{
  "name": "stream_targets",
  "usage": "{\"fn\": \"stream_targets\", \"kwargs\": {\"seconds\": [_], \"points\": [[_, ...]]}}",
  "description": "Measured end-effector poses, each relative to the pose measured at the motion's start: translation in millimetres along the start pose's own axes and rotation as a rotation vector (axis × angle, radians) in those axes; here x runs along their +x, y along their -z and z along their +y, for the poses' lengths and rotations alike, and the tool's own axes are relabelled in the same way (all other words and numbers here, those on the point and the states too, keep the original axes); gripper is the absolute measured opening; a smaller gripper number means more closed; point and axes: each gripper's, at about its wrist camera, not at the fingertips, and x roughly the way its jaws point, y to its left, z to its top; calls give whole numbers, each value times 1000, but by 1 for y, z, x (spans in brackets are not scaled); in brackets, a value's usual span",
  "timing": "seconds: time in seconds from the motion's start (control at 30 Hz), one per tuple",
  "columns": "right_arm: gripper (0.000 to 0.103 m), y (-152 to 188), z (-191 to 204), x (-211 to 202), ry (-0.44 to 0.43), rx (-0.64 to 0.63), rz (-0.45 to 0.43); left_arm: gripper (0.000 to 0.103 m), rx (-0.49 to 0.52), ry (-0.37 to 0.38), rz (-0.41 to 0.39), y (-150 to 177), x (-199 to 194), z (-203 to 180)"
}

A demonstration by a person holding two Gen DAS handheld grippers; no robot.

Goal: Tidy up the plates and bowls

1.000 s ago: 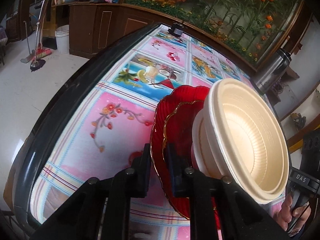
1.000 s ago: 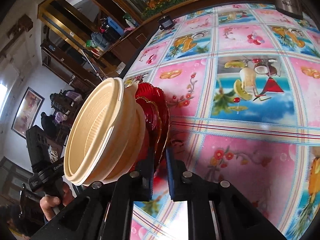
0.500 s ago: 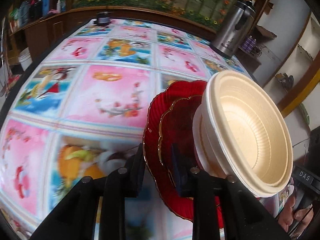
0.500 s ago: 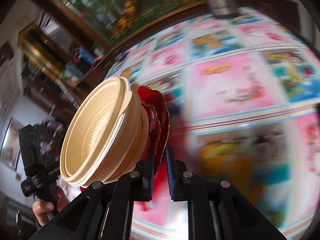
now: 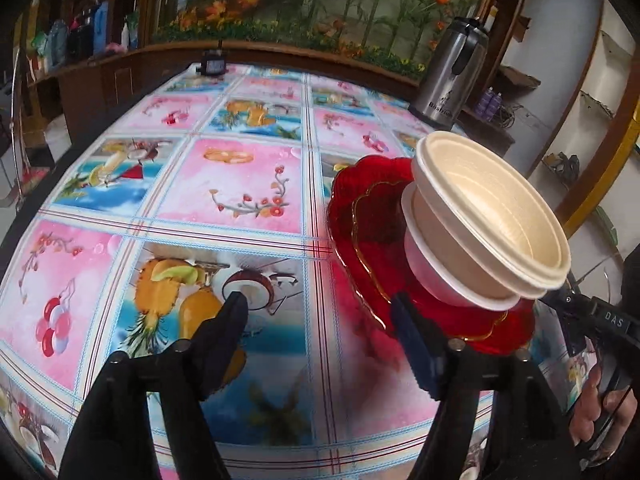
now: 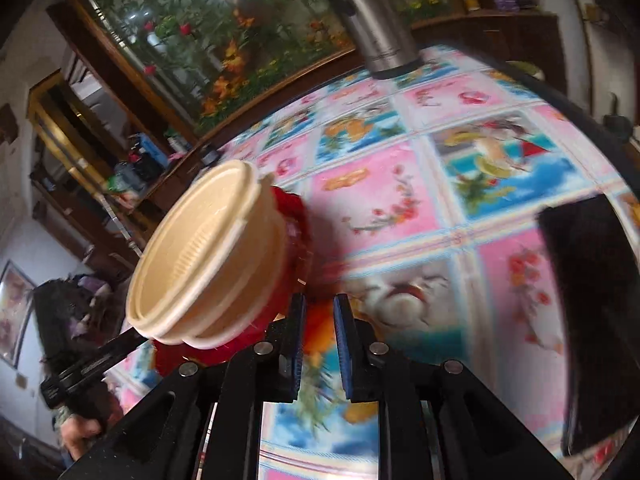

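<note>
Blurring badly in the right wrist view, and hiding the rim of the red plates [image 6: 294,220] behind a finger of the right tool [image 6: 320,320], so not telling whether clenching or not. Carrying two nested cream bowls [image 5: 480,216], tilting at 3 o'clock over the surface [image 5: 240,184]. Gaping wide, released, beside them: left tool [image 5: 320,316]. Leaving open cloth from 9 to 12 o'clock, ending at a steel flask [image 5: 452,76] near 1 o'clock.

Two red plates [image 5: 372,248], two cream bowls [image 5: 492,232] nested on them; one steel flask [image 5: 452,76] beyond the plates.
</note>
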Motion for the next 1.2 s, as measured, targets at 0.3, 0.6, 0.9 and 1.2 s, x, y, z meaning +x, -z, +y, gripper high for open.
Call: {"fn": "stream_targets", "kwargs": {"seconds": [0.3,0.6,0.9,1.2], "points": [[46,15,6,-8,177,-52,-94,85,44,-67,-63,6,-8,-8],[48,22,25,1,350,-156,-83,93,110,-248,-128,16,-17,-31],[71,37,62,-8,477,-355,-196,97,162,-339,-178,23,-25,-40],[74,41,78,-3,512,-439,-199,99,245,-277,-197,28,-27,-53]]}}
